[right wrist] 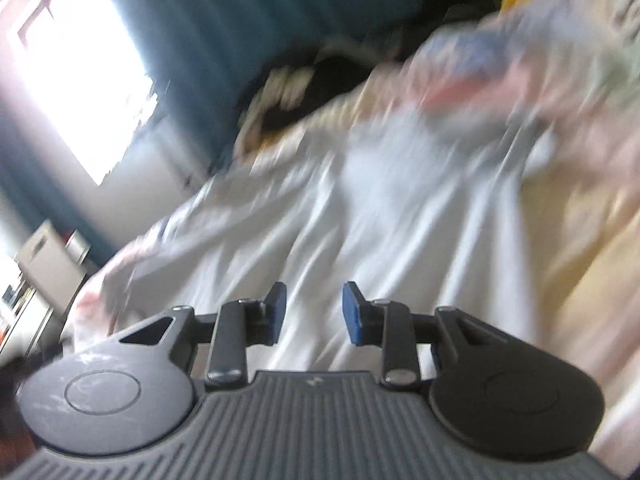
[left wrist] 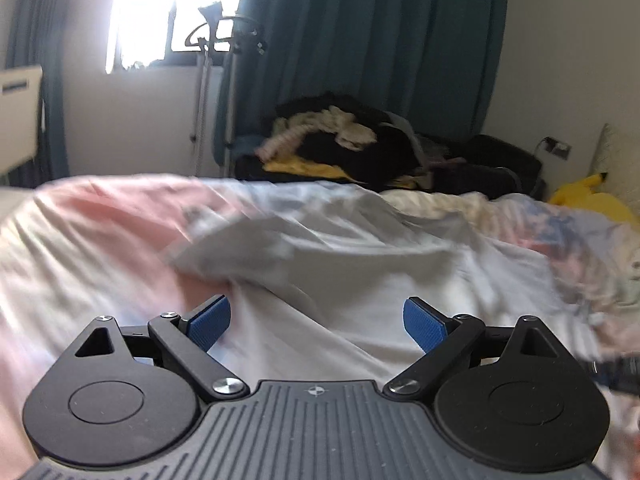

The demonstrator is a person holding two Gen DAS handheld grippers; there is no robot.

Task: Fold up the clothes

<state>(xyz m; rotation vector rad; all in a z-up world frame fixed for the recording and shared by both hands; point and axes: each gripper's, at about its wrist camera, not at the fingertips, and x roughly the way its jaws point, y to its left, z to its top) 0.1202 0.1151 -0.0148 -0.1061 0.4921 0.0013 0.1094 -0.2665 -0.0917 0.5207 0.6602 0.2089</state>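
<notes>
Left gripper: fingers spread wide, nothing between them, above the white garment.
Right gripper: fingers narrowly apart, empty.
White garment: lies rumpled on the bed, perhaps a shirt; blur hides detail.
Clothes pile: beyond the bed, by the curtain.

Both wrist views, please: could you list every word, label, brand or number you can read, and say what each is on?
No readable text in either view.
Left gripper base: a small crosshair mark only, no letters.
Right gripper base: a similar small mark, blurred.
White appliance by the window: a dark strip on its front, too small to read.
</notes>
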